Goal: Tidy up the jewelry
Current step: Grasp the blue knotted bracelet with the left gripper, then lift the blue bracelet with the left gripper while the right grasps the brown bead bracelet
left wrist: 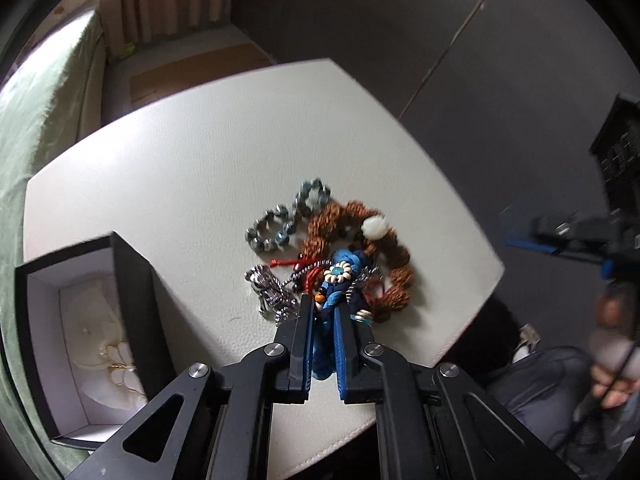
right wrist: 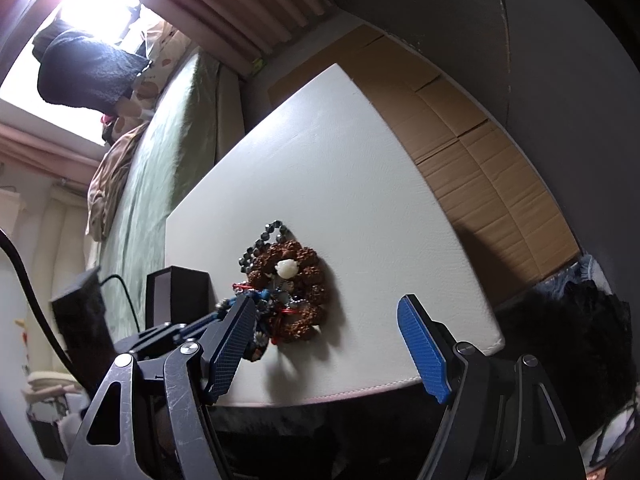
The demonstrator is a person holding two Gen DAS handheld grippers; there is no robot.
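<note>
A jewelry pile lies on the white table [left wrist: 180, 168]. In it are a brown seed-bead bracelet [left wrist: 324, 224] with a white bead [left wrist: 374, 226], a grey bead bracelet [left wrist: 276, 228], a silver chain [left wrist: 268, 284] and a blue knotted cord piece [left wrist: 340, 264] with a small bead flower. My left gripper [left wrist: 325, 306] is shut on the blue cord's tassel [left wrist: 322, 344], at the pile's near edge. My right gripper [right wrist: 328, 304] stands open just before the brown bracelet [right wrist: 304, 276], nothing between its fingers.
An open black jewelry box [left wrist: 132, 280] with white lining and a white-and-gold piece inside stands left of the pile. A green-covered bed [left wrist: 40, 120] lies beyond the table's left edge. Flattened cardboard [right wrist: 480, 160] lies on the floor. A person's trouser leg [left wrist: 540, 380] is at the right.
</note>
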